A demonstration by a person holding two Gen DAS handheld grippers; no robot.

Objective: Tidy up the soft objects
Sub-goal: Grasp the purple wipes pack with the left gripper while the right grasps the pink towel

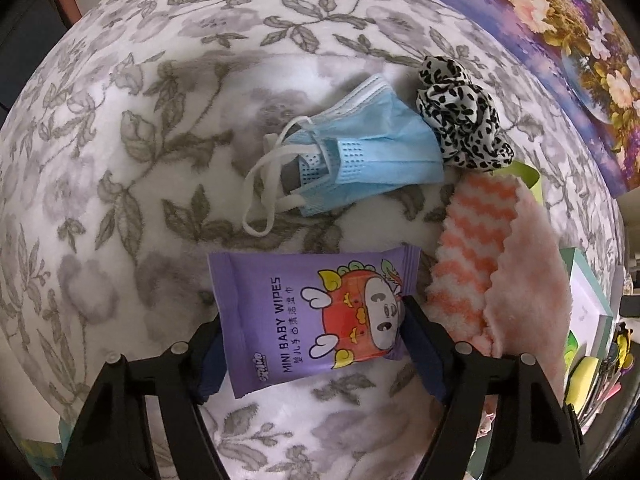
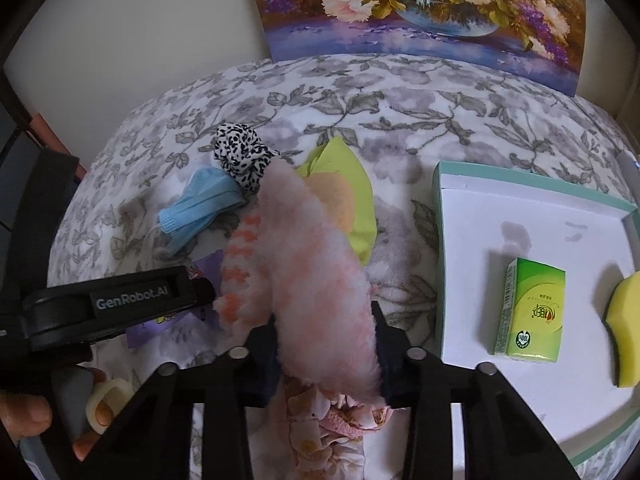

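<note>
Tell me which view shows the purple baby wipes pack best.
The left wrist view: the baby wipes pack lies face-up, label readable, between that gripper's fingers. In the right wrist view only purple slivers show, hidden behind the left gripper and the pink fluffy cloth.

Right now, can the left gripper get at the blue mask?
Probably not yet: the left gripper is closed on the wipes pack. Once that is released, the blue mask lies uncovered just beyond it.

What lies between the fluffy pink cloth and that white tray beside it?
Nothing visible: only bare flowered blanket separates the pink cloth, pinched in the right gripper, from the tray, which holds a tissue pack and sponge.
</note>
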